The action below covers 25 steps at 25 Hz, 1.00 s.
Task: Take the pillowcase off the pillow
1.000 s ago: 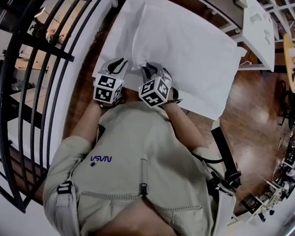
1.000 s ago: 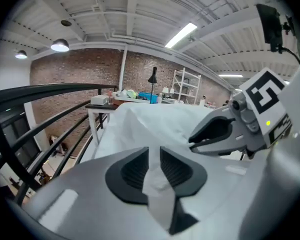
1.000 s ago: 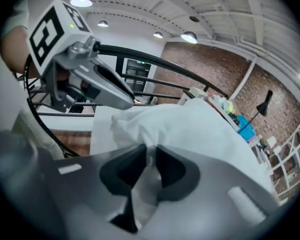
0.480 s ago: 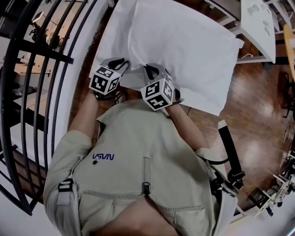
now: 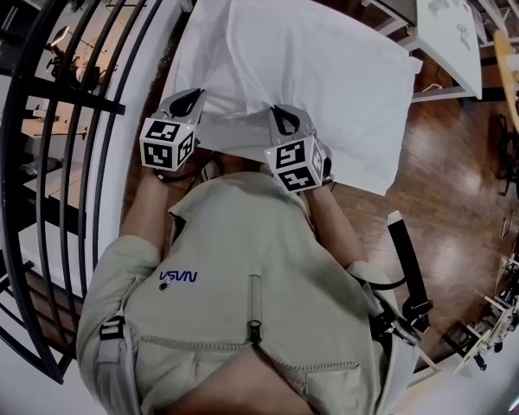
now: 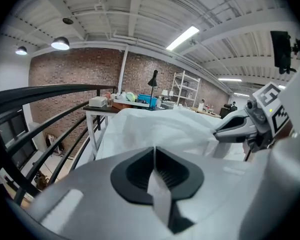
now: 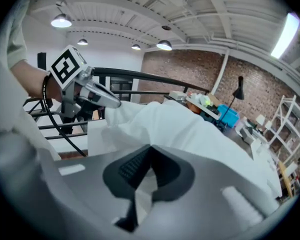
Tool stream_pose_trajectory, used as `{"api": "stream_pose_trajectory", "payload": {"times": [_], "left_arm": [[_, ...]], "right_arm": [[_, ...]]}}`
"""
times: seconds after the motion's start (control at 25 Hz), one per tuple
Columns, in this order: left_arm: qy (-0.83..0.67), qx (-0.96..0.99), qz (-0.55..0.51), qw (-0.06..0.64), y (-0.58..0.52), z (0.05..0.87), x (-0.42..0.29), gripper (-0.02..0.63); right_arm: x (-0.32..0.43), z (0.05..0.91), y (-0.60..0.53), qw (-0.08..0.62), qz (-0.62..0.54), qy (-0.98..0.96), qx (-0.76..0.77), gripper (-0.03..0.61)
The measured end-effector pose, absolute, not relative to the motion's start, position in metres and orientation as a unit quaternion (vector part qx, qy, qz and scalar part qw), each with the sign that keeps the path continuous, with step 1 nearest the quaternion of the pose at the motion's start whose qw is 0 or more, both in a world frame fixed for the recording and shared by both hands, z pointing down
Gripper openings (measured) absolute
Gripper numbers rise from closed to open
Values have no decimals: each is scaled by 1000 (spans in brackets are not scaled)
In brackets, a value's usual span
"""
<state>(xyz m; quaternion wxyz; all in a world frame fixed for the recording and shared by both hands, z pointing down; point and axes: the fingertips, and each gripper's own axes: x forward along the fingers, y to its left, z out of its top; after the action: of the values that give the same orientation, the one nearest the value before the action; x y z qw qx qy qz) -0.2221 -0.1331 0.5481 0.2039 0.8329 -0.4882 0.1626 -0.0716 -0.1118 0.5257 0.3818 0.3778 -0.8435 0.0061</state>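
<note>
1. Brick walls [image 6: 75, 69] and a white-raftered ceiling close off a loft-like room with a polished wood floor [image 5: 441, 171]. A black railing [image 5: 78, 102] runs down the left side.
2. Just in front of the person, on a white surface [image 5: 183, 59], lies the pillow inside its white pillowcase [image 5: 320, 59]. It stretches from near left to far right, and its near edge is at the two grippers.
3. The left gripper [image 5: 187, 104] sits at the left end of that near edge. Its jaws have just been closing and now stand together. The left gripper view shows a thin strip of pillowcase cloth pinched between the black ribbed pads.
4. The right gripper [image 5: 283, 119] sits further right on the same edge. Its jaws have also just been closing and are pressed together. The right gripper view shows a fold of the white cloth caught between them.
5. The grippers are apart from each other, with the near hem spanning the gap. A shaded grey band of cloth lies between them.
6. Each gripper view shows the other gripper across the bulging white fabric.
7. The person's beige vest [image 5: 251, 292] fills the near part of the head view.
</note>
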Motion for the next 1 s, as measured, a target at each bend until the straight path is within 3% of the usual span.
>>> {"api": "stream_pose_trajectory", "payload": {"times": [0.24, 0.48, 0.68, 0.8, 0.92, 1.0], "left_arm": [[-497, 826, 127, 233, -133, 546, -229, 18], [-478, 820, 162, 269, -112, 581, -222, 21], [-495, 817, 179, 236, -108, 582, -224, 37], [-497, 830, 113, 228, -110, 551, -228, 35], [-485, 840, 80, 228, -128, 530, -230, 84], [-473, 844, 102, 233, -144, 539, -227, 164]], "right_arm": [[-11, 536, -112, 380, 58, -815, 433, 5], [-13, 562, -108, 406, 72, -809, 419, 6], [-14, 571, -107, 412, 85, -807, 414, 6], [-15, 573, -109, 411, 93, -805, 418, 6], [-15, 576, -110, 410, 105, -799, 427, 6], [-16, 577, -109, 409, 113, -794, 436, 6]]}}
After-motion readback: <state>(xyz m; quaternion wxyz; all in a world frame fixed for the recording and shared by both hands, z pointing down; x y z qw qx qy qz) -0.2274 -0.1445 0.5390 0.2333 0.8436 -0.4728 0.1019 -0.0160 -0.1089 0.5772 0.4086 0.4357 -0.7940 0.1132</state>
